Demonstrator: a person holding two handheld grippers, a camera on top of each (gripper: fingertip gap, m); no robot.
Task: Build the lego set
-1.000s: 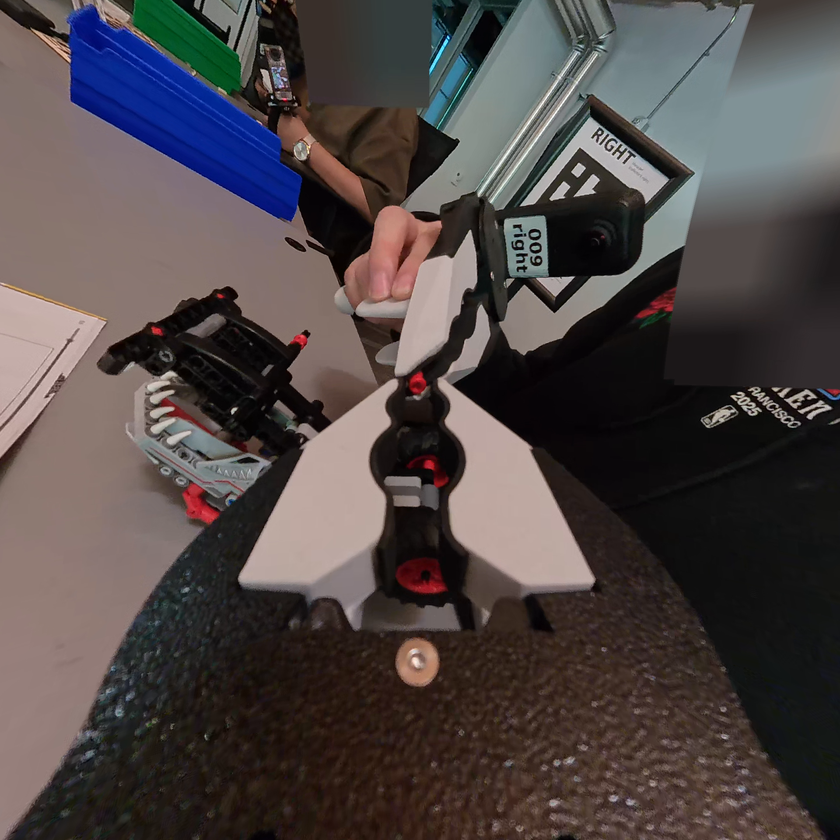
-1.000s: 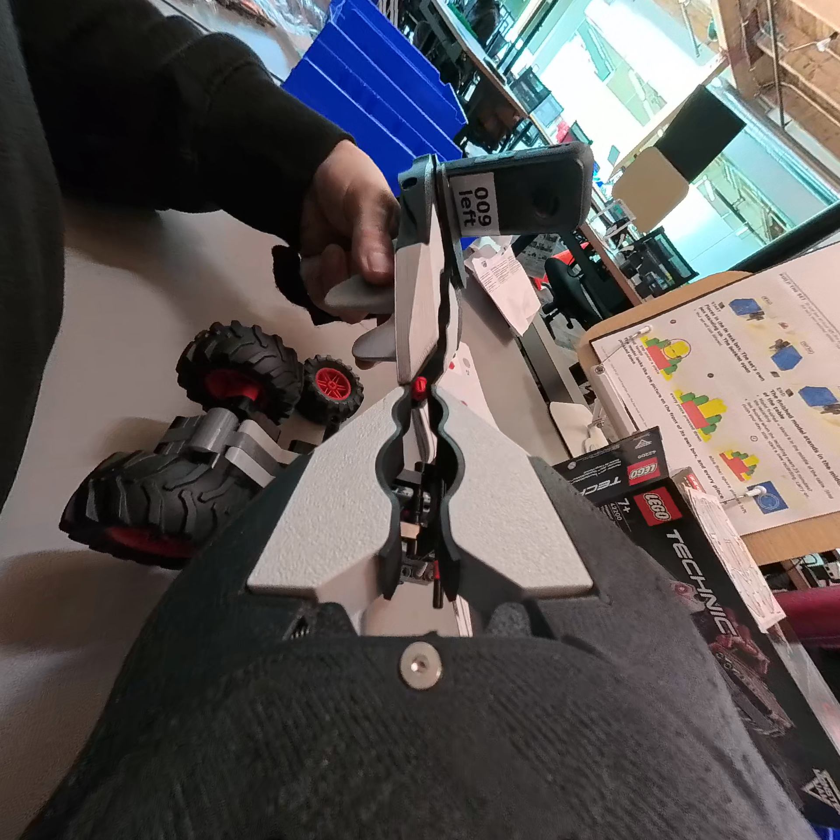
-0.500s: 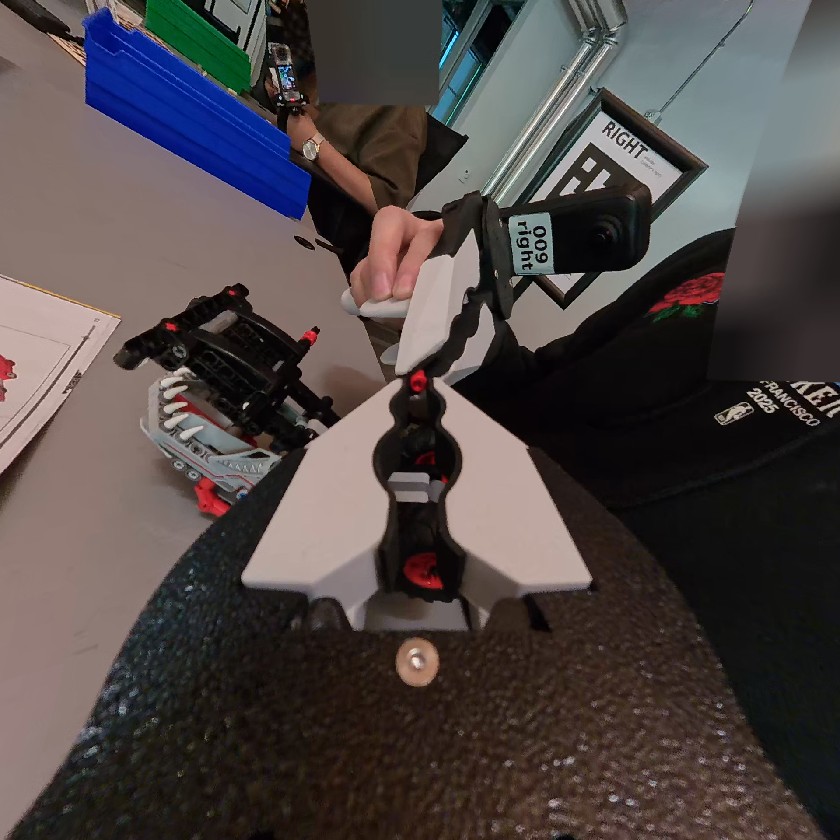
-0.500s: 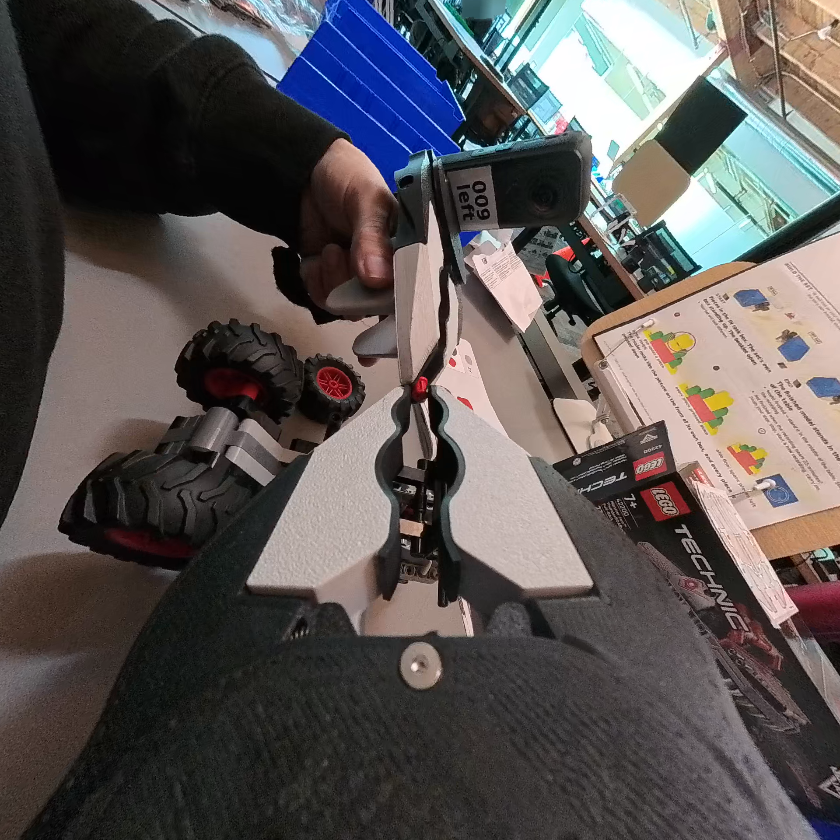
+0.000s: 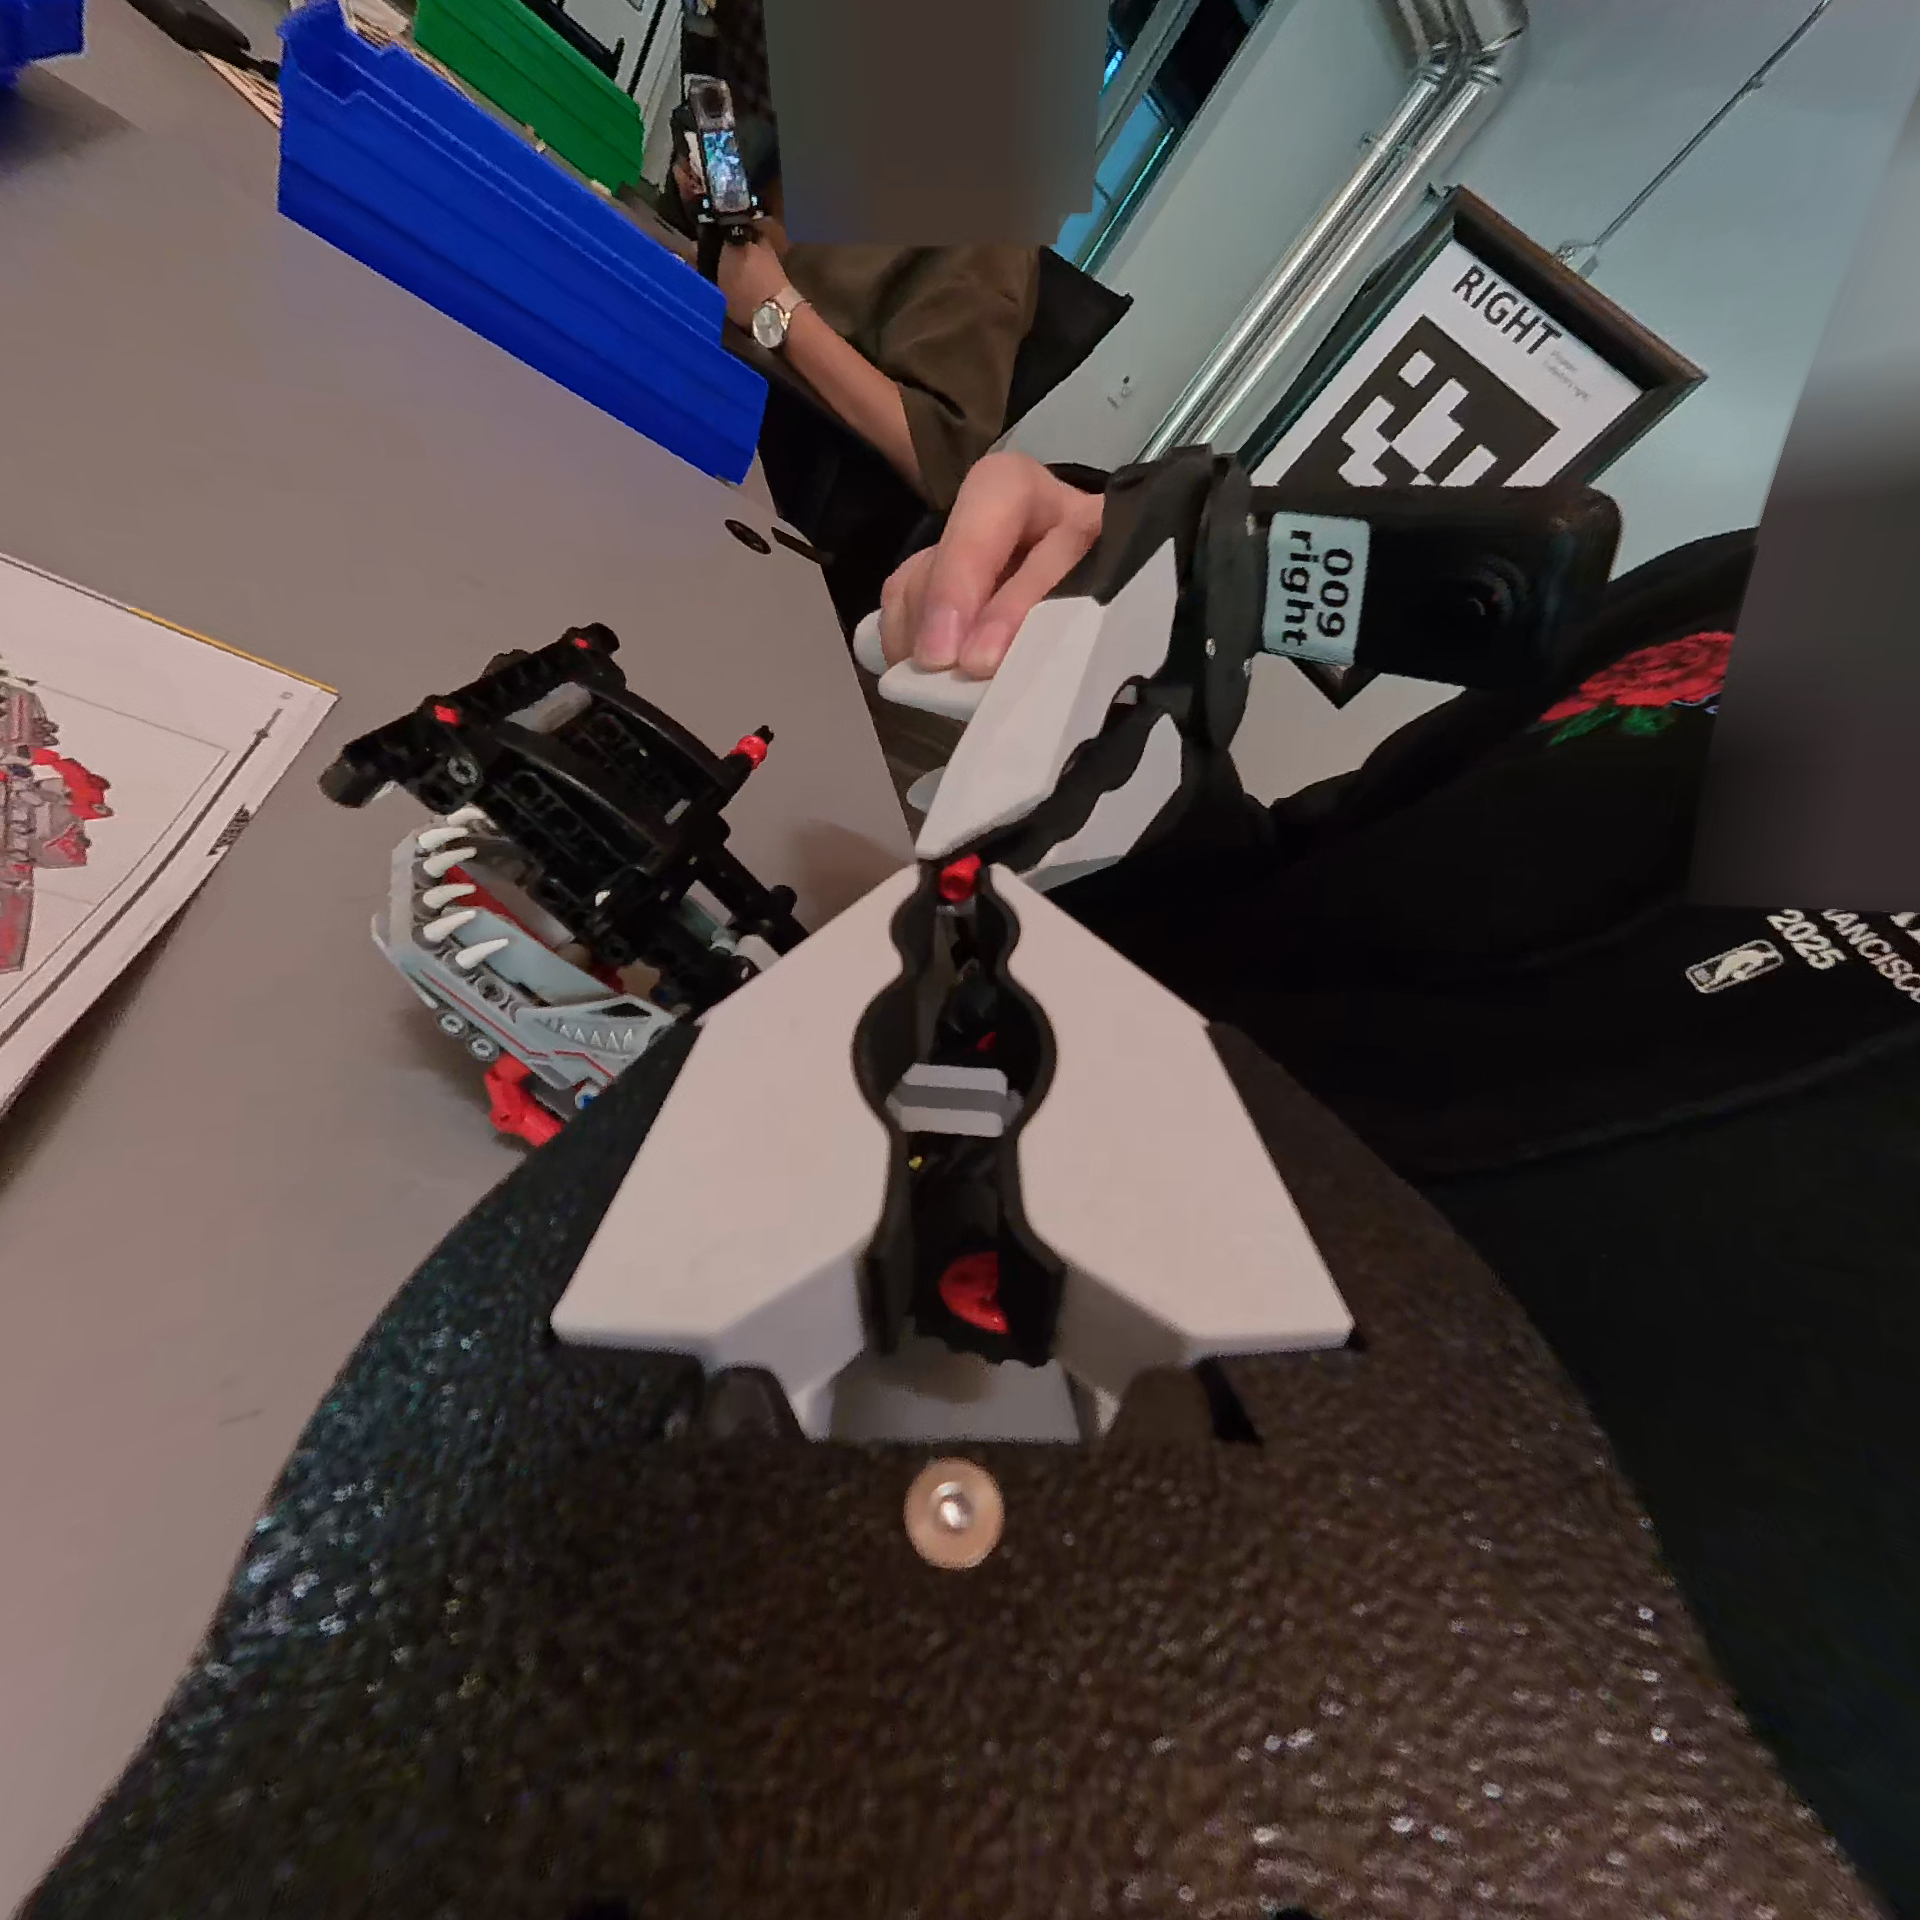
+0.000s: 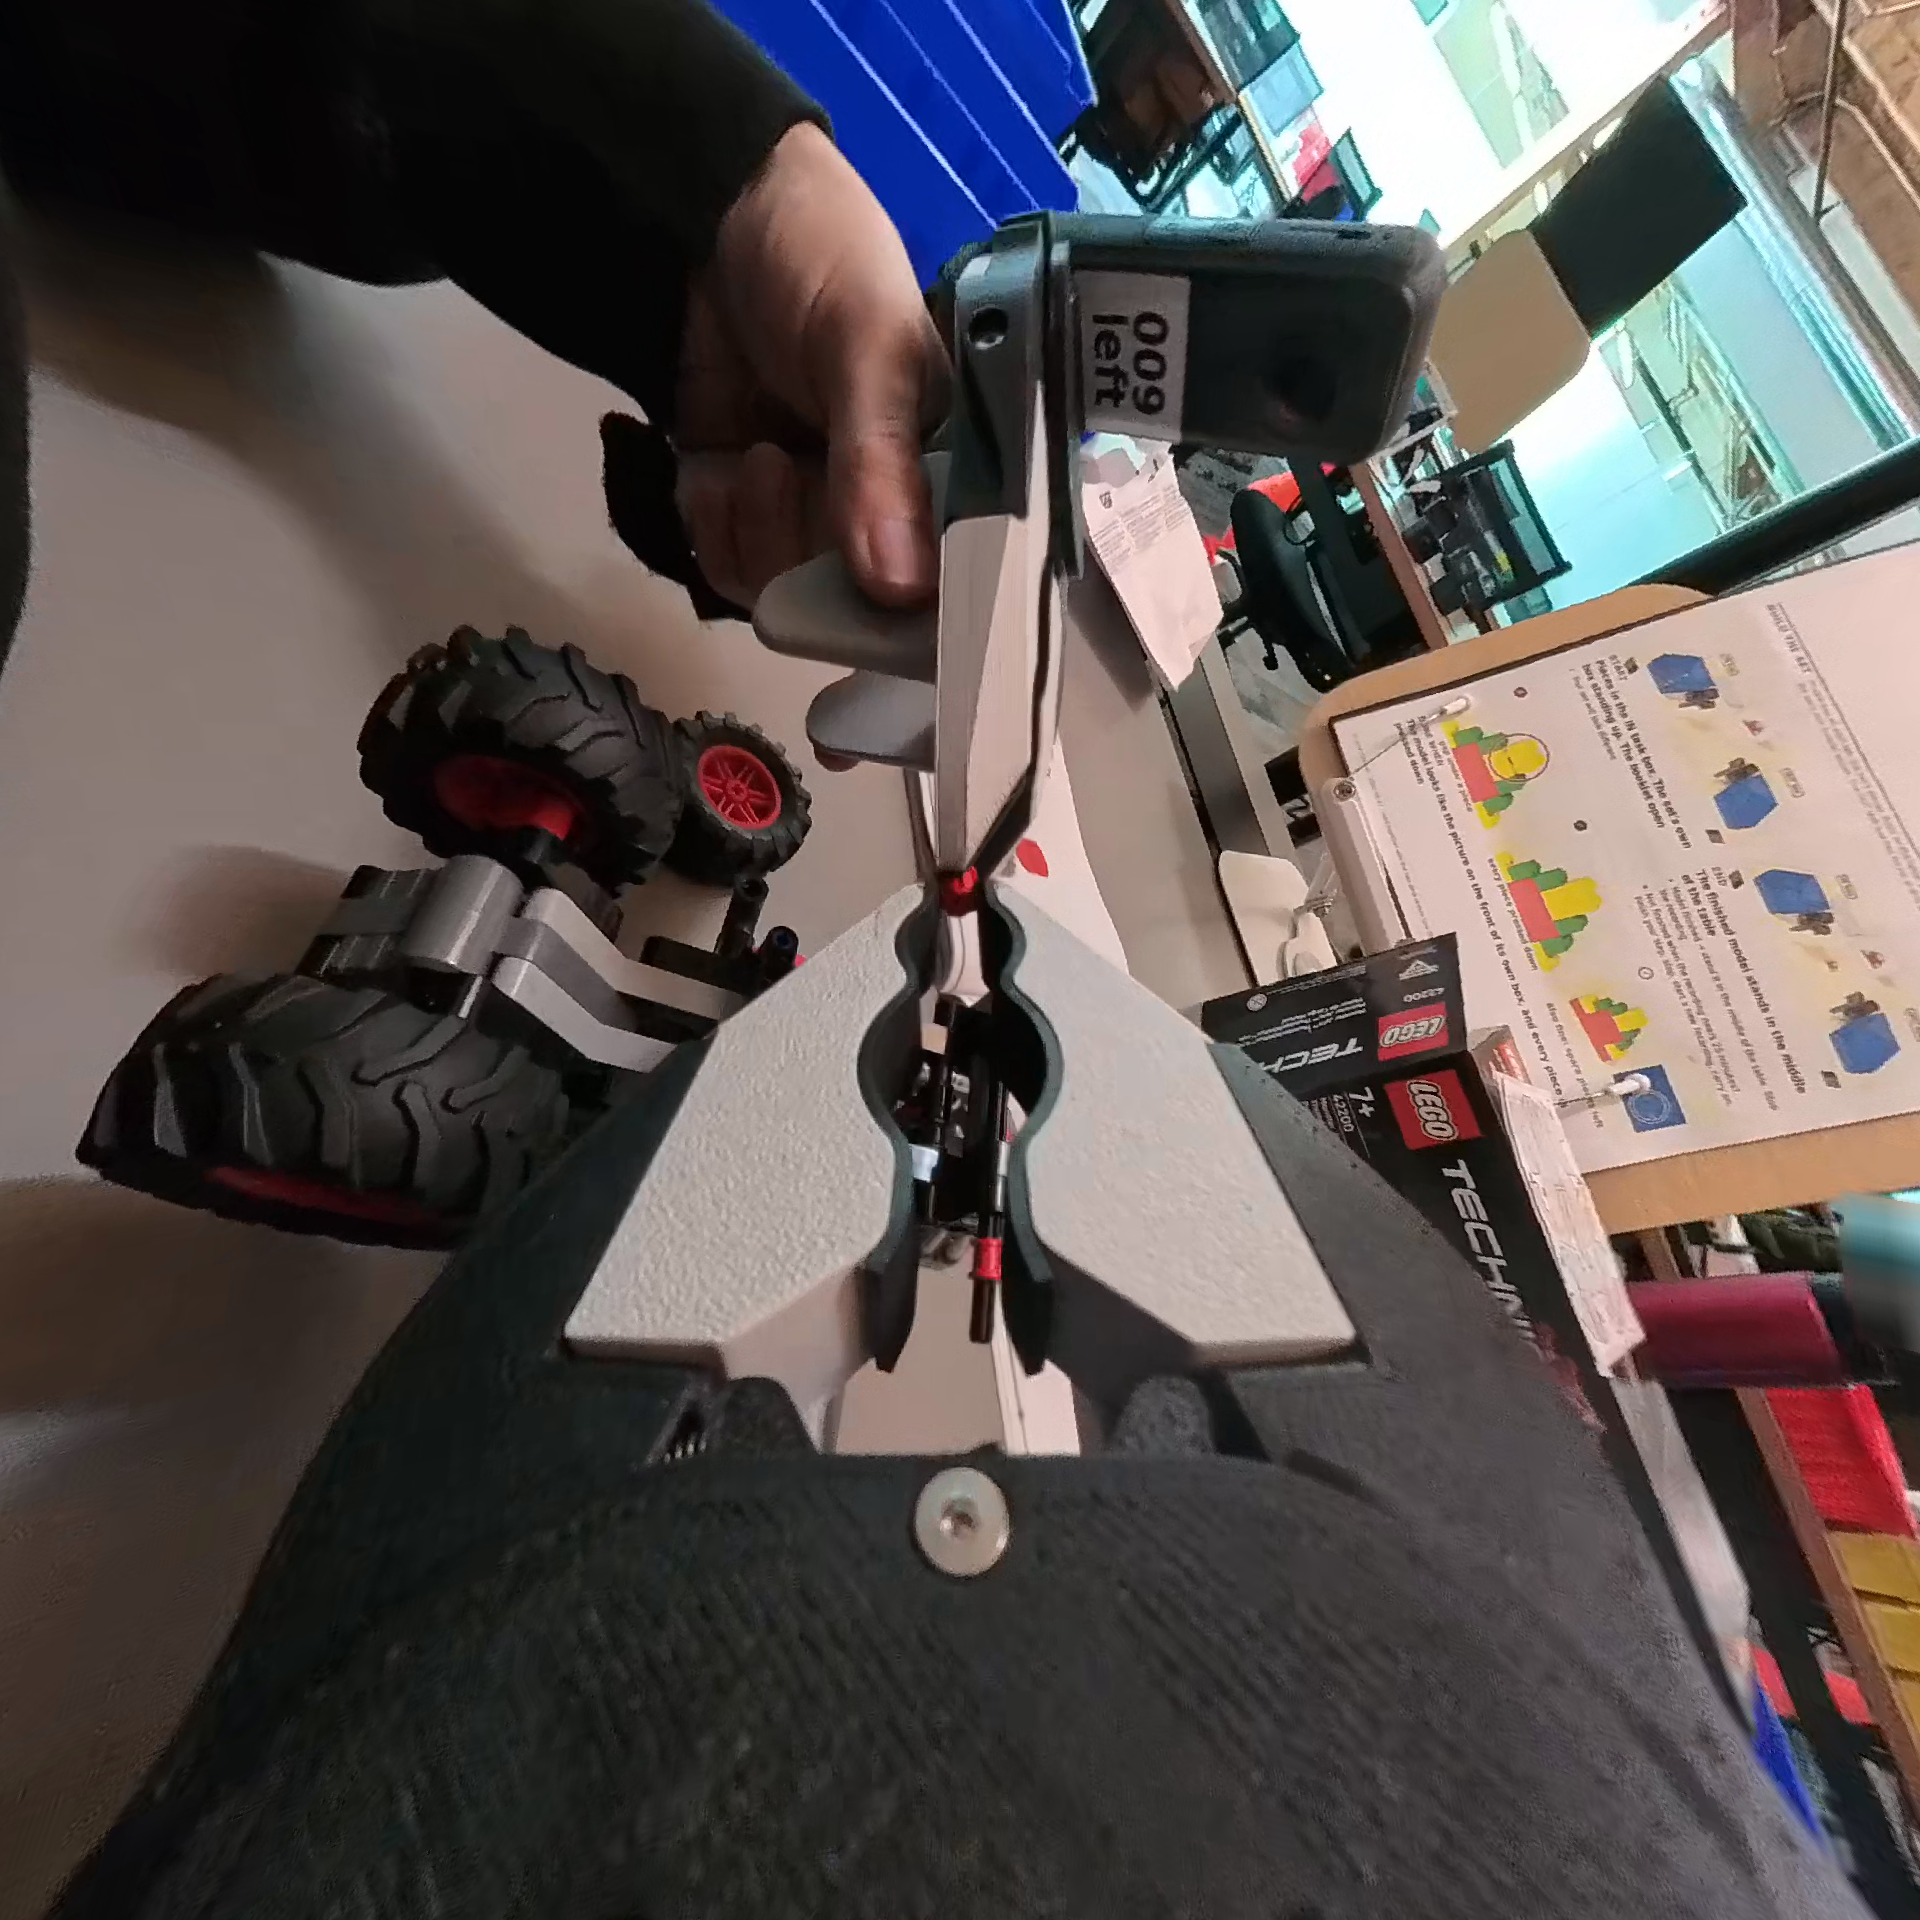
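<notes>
My left gripper (image 5: 954, 883) and right gripper (image 6: 958, 889) meet tip to tip above the table. Both are shut on the same small red pin (image 5: 954, 879), which also shows in the right wrist view (image 6: 958, 885). The black and grey Lego body with white teeth (image 5: 540, 862) lies on the table to the left in the left wrist view. The wheeled chassis with black tyres and red hubs (image 6: 468, 935) lies to the left in the right wrist view. A hand holds each gripper's handle. Parts of both models show through the gaps between the fingers.
An instruction booklet (image 5: 104, 810) lies at the left edge. Blue bins (image 5: 499, 239) and a green bin (image 5: 520, 73) stand at the back, with a person seated behind them. The black Lego box (image 6: 1455, 1122) and a board with picture sheets (image 6: 1662, 862) stand to the right.
Both grippers stay tip to tip on the red pin. The pair has shifted a little, so the booklet and bins show more in the left wrist view.
</notes>
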